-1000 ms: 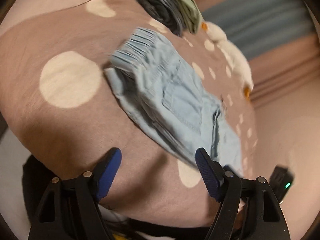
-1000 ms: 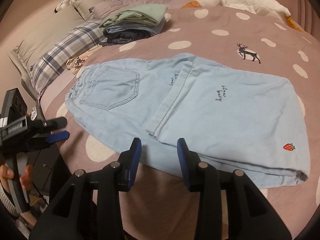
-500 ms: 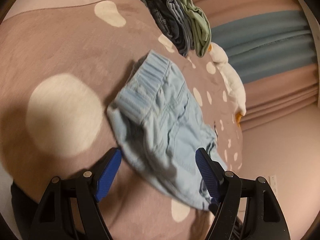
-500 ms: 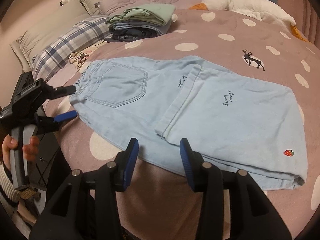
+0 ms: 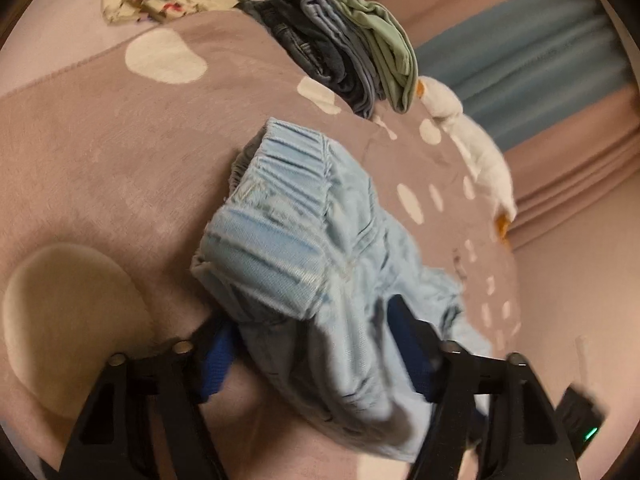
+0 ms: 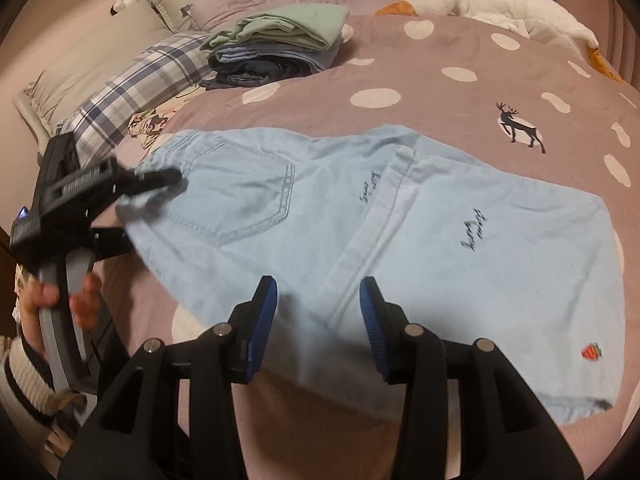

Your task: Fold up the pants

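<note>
Light blue pants (image 6: 440, 240) lie flat on the dotted mauve bedspread (image 6: 400, 80), back pocket up, waistband to the left, legs folded over. In the left wrist view the ribbed waistband (image 5: 288, 240) fills the gap of my left gripper (image 5: 312, 344). Its jaws are closing, one finger above the fabric and one under it, as the right wrist view shows at the left gripper (image 6: 148, 208). My right gripper (image 6: 316, 304) hovers open over the pants' near edge, with nothing pinched.
A stack of folded clothes (image 6: 280, 44) sits behind the pants, beside a plaid pillow (image 6: 140, 84). A white plush goose (image 6: 500, 4) lies along the far side. A person's hand (image 6: 52, 292) holds the left gripper at the bed's left edge.
My left gripper has come in from beside the bed onto the waistband, and its jaws have narrowed around it. The right gripper has edged slightly closer to the pants.
</note>
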`<action>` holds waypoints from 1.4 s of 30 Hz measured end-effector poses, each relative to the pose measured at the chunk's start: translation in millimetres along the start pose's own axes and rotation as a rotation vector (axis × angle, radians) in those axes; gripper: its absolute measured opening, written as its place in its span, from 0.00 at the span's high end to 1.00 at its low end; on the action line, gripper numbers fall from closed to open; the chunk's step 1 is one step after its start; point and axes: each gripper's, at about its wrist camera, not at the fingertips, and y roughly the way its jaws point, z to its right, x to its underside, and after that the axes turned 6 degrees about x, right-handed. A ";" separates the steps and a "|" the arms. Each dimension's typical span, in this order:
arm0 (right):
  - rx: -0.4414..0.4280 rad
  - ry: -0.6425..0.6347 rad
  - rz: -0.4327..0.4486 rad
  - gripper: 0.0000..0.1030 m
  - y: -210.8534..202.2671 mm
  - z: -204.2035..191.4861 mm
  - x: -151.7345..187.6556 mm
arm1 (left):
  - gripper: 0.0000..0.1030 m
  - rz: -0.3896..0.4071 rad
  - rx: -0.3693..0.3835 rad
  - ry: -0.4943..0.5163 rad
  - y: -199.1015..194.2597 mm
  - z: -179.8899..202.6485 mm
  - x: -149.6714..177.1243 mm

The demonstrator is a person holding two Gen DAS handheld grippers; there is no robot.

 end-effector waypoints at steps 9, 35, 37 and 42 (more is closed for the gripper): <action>0.055 0.020 -0.030 0.83 57.0 -2.9 -69.3 | 0.44 0.001 0.024 0.028 -4.6 -7.5 4.5; 0.170 -0.073 -0.133 0.87 32.9 -41.5 0.6 | 0.44 -0.003 0.012 0.073 -6.7 -2.8 7.9; 0.152 -0.059 -0.138 0.87 23.4 -41.1 11.2 | 0.44 -0.007 0.002 0.079 -6.2 -1.2 7.6; 0.101 -0.027 -0.096 0.87 -5.6 -37.1 22.0 | 0.52 -0.034 -0.003 0.033 -11.0 -1.2 3.8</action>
